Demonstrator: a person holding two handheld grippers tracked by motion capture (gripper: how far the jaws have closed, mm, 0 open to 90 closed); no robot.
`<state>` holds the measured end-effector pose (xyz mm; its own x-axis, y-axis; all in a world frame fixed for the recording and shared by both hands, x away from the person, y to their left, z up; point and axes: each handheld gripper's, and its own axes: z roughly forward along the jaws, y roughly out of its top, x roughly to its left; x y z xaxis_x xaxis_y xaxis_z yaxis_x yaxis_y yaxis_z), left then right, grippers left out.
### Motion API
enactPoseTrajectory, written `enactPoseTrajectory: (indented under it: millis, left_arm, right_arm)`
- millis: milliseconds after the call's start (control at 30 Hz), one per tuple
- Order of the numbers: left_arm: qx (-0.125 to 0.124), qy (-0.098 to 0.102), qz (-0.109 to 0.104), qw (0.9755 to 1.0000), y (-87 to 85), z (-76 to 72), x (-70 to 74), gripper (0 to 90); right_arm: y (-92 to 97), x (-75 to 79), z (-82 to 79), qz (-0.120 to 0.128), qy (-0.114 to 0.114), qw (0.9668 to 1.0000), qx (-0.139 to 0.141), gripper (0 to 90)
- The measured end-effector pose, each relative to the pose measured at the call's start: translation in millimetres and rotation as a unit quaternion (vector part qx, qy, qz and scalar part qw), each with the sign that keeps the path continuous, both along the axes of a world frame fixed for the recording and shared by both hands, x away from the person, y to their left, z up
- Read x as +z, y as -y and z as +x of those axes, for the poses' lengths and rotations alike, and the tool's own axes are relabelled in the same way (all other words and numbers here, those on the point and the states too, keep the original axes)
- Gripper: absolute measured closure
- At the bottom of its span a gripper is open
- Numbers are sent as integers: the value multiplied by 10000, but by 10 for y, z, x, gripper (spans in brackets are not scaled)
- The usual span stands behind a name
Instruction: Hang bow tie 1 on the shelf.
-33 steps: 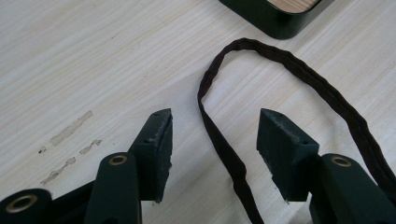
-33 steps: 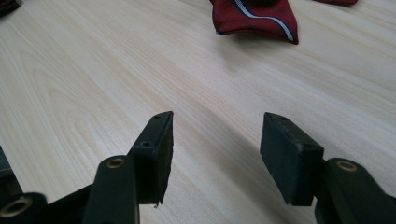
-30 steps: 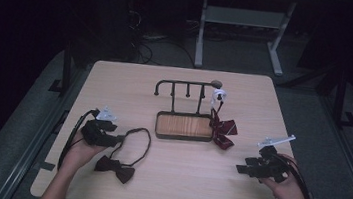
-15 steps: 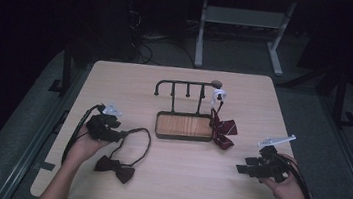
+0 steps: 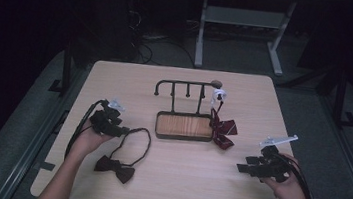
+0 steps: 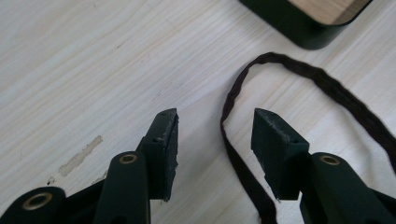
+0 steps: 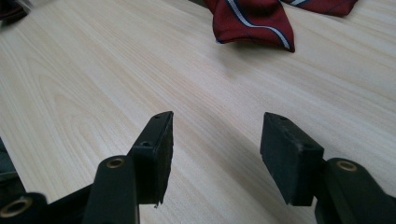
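A dark brown bow tie (image 5: pixel 115 168) lies at the front left of the table, its thin strap (image 5: pixel 140 139) looping toward the rack. My left gripper (image 5: pixel 124 133) hovers low at the strap's near-left bend. In the left gripper view the strap (image 6: pixel 233 154) runs between the open jaws of my left gripper (image 6: pixel 215 121), untouched by either pad; the jaws have just been closing. A red striped bow tie (image 5: pixel 222 129) hangs from the rack's right end and rests on the table. My right gripper (image 5: pixel 243 168) sits open and empty at the front right, facing the red bow tie (image 7: pixel 254 18).
A black hook rack (image 5: pixel 186 85) rises from a dark tray with a wooden base (image 5: pixel 184 126) at the table's centre; the tray's corner (image 6: pixel 303 32) lies just beyond the strap loop. A white clip (image 5: pixel 219 94) sits at the rack's right end.
My left gripper has edged a little toward the strap loop and the rack. The right gripper and both bow ties have stayed where they were.
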<state>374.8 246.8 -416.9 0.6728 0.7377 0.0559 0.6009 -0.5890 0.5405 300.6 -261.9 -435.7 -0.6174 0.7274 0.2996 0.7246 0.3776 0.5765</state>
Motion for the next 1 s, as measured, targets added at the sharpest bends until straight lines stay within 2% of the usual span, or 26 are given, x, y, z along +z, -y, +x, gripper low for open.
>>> enactPoseTrajectory:
  millis: [200,267,567,833,1000]
  left_arm:
    - [78,-160,19,9998,-26,92,-72,532]
    - [65,-203,-21,9998,-7,110,-99,538]
    - [-61,-381,72,9992,73,155,-185,585]
    - [-180,-588,151,9980,121,178,-258,733]
    - [-296,-597,191,9976,144,175,-268,841]
  right_arm:
    - [15,-6,3,0,-14,10000,-7,440]
    - [19,-4,2,1,-6,10000,-3,440]
    - [8,-7,-3,3,16,10000,24,440]
    - [-2,5,-6,51,38,9999,81,441]
    - [-6,10,-9,115,48,9999,80,440]
